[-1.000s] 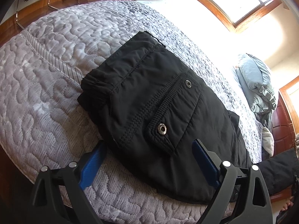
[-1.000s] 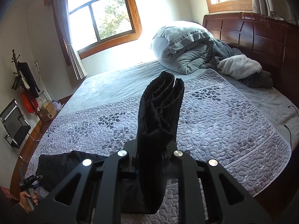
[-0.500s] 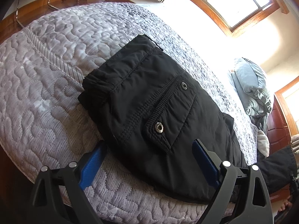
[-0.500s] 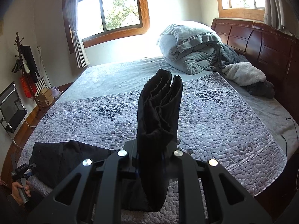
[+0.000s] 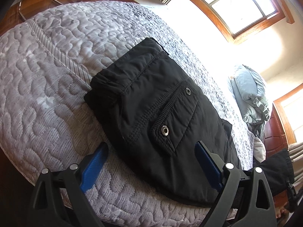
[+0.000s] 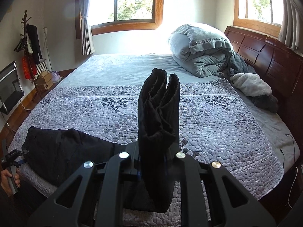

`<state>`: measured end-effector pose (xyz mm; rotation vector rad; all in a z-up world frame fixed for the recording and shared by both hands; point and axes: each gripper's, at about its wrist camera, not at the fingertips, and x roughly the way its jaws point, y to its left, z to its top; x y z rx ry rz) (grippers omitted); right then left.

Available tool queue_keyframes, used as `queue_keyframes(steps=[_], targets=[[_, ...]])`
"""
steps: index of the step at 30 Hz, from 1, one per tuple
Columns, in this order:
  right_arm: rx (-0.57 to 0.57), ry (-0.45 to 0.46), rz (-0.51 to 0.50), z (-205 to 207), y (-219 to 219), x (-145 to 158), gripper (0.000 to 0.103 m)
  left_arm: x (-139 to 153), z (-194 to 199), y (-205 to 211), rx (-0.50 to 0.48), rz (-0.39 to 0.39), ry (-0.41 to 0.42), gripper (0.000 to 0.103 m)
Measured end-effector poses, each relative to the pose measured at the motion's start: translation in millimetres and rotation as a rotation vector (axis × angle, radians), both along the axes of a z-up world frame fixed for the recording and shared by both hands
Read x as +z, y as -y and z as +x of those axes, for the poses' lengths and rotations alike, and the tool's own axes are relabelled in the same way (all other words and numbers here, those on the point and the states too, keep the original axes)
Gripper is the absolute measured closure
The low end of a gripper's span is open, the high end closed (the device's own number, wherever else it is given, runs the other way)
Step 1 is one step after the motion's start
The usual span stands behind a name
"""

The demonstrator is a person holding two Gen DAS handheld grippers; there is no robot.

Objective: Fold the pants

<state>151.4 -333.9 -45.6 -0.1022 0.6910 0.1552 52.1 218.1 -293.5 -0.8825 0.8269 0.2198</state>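
Bed (image 6: 217, 117): takes up most of both views, covered by a grey-lilac quilted bedspread (image 5: 47, 87) with a leaf print across the middle. Dark wooden headboard (image 6: 265, 56) at the right of the right wrist view.

Rolled pale duvet (image 6: 200, 51) near the headboard, a white fleece blanket (image 6: 250, 84) just beside it.

2 wood-framed windows (image 6: 121, 1) on the far walls, bright daylight.

Black pants (image 5: 151, 113): waist end lies flat on the bedspread near the bed's edge. Back pocket flap with 2 metal snaps (image 5: 164, 131) faces up. In the right wrist view the same garment runs from the flat part at lower left (image 6: 62, 149) to the leg ends, which are bunched and stand upright out of the right gripper.

Right gripper (image 6: 158, 162): fingers pinching the bunched leg ends, black cloth filling the gap between them, folds fanning out above.

Left gripper (image 5: 149, 162): blue-padded fingers (image 5: 93, 162) spread wide, one over bare bedspread, the other over the pants. Touching the cloth or not: cannot tell. Nothing pinched.

Coat stand (image 6: 28, 43) and a folding chair (image 6: 10, 89) at the left wall.

Person's hand (image 6: 8, 179) on the left gripper's handle, lower left corner of the right wrist view.
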Motion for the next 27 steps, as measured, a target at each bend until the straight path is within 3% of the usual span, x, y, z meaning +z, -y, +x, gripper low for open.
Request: queue_keyframes(steps=[11,27], targets=[[0.045,-0.02,-0.086,0,-36,-13,0.088,-2,-15,-9,0.012,-0.024,0.02,0.01],[0.083,-0.047,-0.123,-6,-68,-30,0.088,-2,-25,-13,0.018,-0.056,0.041,0.01]])
